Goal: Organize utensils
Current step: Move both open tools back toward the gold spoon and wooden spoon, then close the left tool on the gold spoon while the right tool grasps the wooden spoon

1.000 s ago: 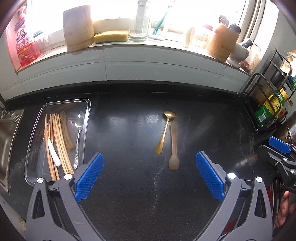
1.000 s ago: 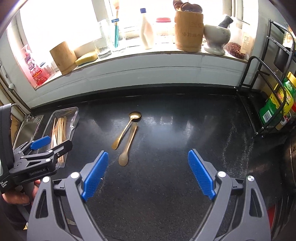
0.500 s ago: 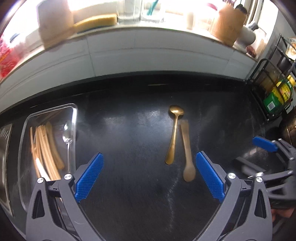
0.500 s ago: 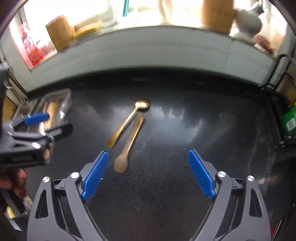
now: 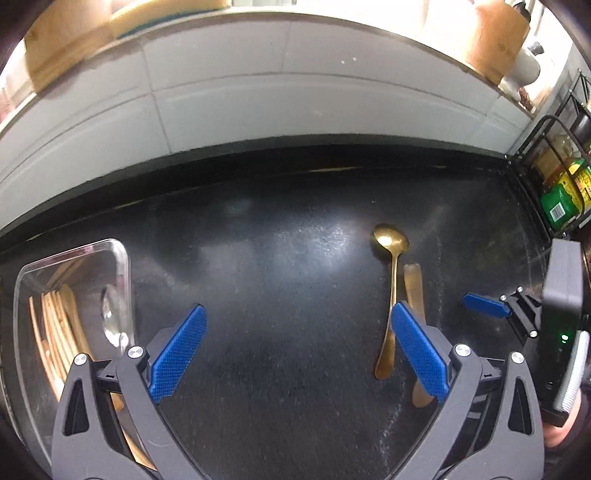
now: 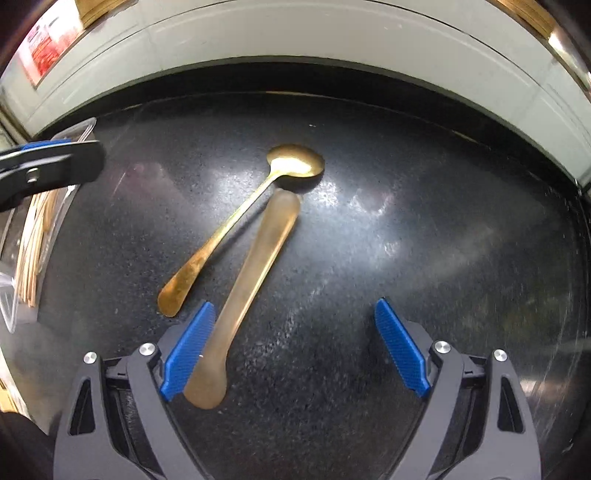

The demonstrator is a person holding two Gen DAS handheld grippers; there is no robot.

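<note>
This is a home kitchen. A black speckled surface (image 5: 280,280) runs under a white tiled wall (image 5: 295,92), with a sponge (image 5: 166,11) on the sill above, a wire rack (image 5: 554,155) of bottles, spoons (image 6: 240,221) lying out, and a clear tray (image 5: 122,258) of chopsticks.

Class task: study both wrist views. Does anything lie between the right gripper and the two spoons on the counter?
Nothing visible does. The right gripper hangs open over bare black counter, with the matte spoon already beside its left finger and the gold spoon just beyond.
</note>
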